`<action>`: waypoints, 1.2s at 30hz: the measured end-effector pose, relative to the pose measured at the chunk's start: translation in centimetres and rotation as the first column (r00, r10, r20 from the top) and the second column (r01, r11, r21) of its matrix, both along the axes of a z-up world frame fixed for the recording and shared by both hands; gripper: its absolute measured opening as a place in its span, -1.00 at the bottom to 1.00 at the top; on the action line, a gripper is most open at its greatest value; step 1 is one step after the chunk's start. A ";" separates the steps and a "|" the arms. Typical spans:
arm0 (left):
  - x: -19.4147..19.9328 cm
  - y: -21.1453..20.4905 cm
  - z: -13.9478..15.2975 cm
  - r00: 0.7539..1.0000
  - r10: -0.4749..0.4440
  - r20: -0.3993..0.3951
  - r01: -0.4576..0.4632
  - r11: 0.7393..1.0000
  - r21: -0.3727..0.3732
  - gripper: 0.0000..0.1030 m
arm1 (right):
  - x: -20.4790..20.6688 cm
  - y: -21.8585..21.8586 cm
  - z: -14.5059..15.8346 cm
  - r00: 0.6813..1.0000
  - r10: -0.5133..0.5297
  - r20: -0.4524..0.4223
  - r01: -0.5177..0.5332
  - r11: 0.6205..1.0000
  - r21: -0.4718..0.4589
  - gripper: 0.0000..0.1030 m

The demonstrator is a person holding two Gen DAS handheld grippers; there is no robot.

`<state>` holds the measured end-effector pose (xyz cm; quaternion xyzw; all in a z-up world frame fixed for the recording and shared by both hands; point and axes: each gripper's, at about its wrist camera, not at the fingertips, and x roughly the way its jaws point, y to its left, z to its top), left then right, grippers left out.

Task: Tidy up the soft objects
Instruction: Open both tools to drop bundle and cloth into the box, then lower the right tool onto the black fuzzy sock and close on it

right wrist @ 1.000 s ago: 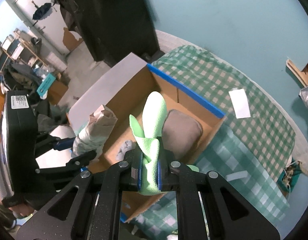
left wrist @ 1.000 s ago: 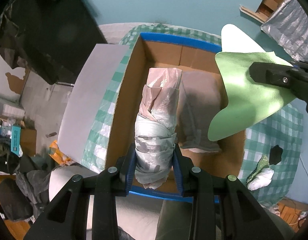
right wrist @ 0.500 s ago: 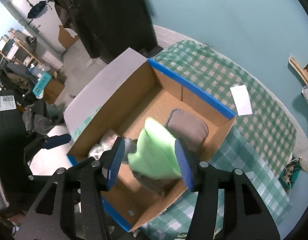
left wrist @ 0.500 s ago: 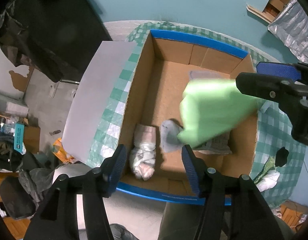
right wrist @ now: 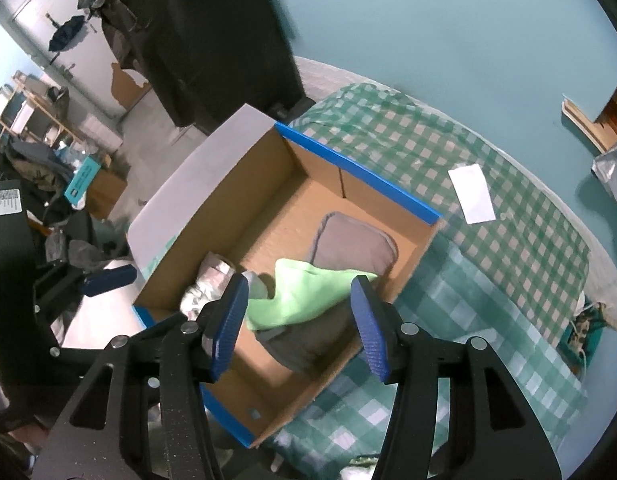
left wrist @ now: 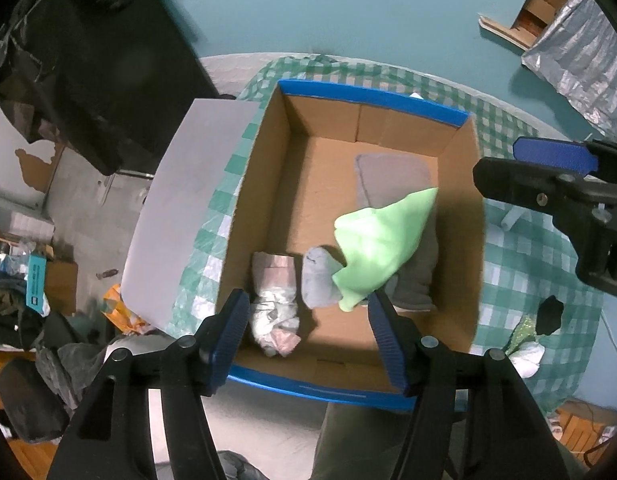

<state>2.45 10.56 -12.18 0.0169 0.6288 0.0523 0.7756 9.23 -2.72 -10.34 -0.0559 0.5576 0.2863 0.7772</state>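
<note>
We look down into an open cardboard box with blue-taped rims, sitting on a green checked cloth. Our left gripper hangs over the near end of the box with its jaws spread and nothing between the blue pads; they have just been opening. Below it the wrapped bundle of pale, crinkled material lies on the box floor against the left wall, its near end partly covered by the left finger. Just beside it sits a small grey roll, its right side tucked under the green cloth.

Our right gripper is likewise released, jaws apart, having just been opening, and empty. The green cloth lies draped in the box across a dark grey folded item and reaches the edge of the taupe cushion at the far right of the box. How much of the dark item there is we cannot tell, since the cloth and the gripper fingers cover most of it; it may be a garment.

In the left view the right gripper enters from the right edge, cut off by the frame. A white slip of paper rests on the checked cloth beyond the box. The dark shape on the cloth at right is too small to identify.
</note>
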 end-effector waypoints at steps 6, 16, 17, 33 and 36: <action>-0.1 -1.7 0.7 0.999 -0.029 0.015 0.029 1.000 -0.004 0.23 | -0.6 -2.1 0.4 0.999 -0.034 0.006 0.034 0.999 0.006 0.09; -0.3 -5.3 1.6 0.994 -0.102 0.031 0.102 0.995 0.002 0.24 | -1.7 -6.1 0.8 0.994 -0.111 0.010 0.111 0.994 -0.001 0.10; -0.2 -5.6 1.7 0.994 -0.109 0.033 0.109 0.994 0.002 0.24 | -1.7 -6.5 0.8 0.993 -0.118 0.011 0.118 0.993 -0.003 0.10; -0.9 -11.5 2.0 0.969 -0.243 0.043 0.243 0.970 0.000 0.31 | -3.8 -14.2 -0.3 0.965 -0.263 -0.015 0.262 0.964 -0.038 0.12; -1.0 -12.8 1.8 0.961 -0.273 0.040 0.274 0.962 0.001 0.32 | -4.3 -15.7 -0.6 0.956 -0.291 -0.023 0.290 0.956 -0.045 0.13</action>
